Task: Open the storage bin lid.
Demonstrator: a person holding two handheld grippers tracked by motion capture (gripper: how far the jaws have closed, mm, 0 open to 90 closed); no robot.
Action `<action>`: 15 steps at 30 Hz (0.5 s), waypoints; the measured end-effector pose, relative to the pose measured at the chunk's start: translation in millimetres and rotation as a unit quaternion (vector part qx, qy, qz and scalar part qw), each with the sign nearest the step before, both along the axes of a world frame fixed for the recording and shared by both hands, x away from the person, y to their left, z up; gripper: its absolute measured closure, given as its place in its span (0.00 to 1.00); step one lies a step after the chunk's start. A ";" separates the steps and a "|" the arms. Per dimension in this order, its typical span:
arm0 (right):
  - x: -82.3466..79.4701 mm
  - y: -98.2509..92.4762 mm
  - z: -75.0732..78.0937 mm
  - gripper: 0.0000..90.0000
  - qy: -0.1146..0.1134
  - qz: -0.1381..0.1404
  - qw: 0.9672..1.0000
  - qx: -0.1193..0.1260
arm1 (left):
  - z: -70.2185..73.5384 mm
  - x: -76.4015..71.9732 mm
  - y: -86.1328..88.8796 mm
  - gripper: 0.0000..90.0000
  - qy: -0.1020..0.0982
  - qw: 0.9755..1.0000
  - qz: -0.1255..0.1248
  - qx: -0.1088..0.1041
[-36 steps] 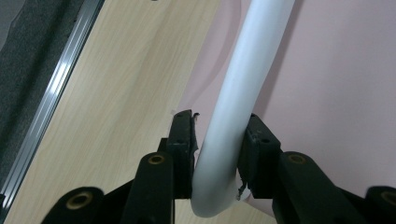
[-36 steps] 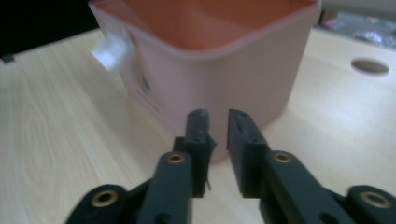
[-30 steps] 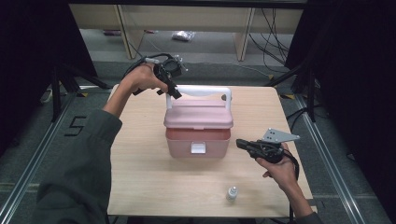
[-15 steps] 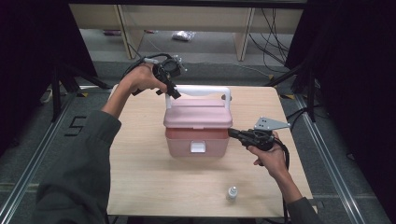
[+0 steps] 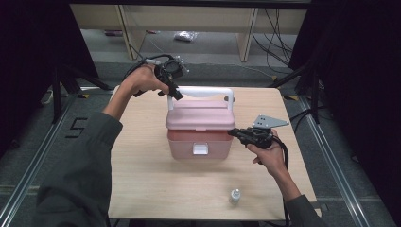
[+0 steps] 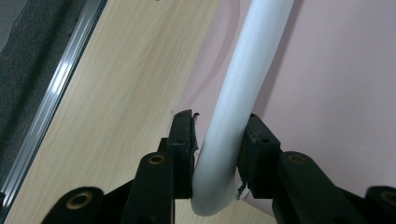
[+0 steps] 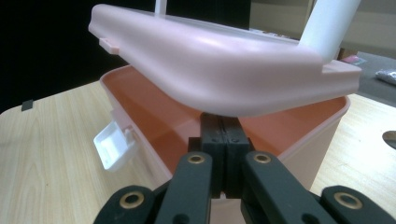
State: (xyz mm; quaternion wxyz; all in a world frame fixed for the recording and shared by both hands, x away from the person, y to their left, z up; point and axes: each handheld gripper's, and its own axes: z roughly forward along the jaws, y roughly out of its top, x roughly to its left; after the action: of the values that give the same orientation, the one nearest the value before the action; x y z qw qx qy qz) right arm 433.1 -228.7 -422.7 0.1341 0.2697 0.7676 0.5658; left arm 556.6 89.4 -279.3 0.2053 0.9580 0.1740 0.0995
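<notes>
Centrally on the wooden counter stands a pink storage box, its lid lifted off the rim so a gap shows between lid and body. In the right gripper view the lid hangs tilted above the box's reddish-brown inside, and a white latch hangs open on the front wall. A white handle arches over the lid.

The left gripper comes in from the far left corner of the box; its fingers are clamped on the handle near that handle's left bend — in the left gripper view the white tube runs up between the two black fingers, both pads pressing on it, with the pink lid behind it.

The right gripper sits at the box's right side, level with the gap. Its fingers are pressed together with nothing between them — in the right gripper view their tips lie just under the lid's edge, over the box's rim.

Near the front edge of the counter, well apart from the box, a small white bottle stands upright.
</notes>
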 end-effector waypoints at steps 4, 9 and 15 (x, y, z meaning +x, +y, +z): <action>2.7 -0.7 1.0 1.00 -0.013 0.000 1.000 -0.002 | 0.1 -0.1 -0.5 0.76 0.000 1.000 0.001 0.002; 4.2 0.5 4.5 1.00 -0.015 0.000 1.000 0.003 | 0.3 0.5 0.3 0.76 -0.002 1.000 0.002 0.000; 4.1 1.3 5.1 1.00 -0.015 -0.003 1.000 0.005 | -0.5 0.3 0.8 0.72 -0.005 1.000 0.016 -0.007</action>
State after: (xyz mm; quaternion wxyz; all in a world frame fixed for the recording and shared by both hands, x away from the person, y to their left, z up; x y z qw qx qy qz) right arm 437.2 -227.4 -417.6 0.1461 0.2639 0.7617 0.5734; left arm 556.9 90.2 -279.8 0.2116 0.9529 0.1894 0.1062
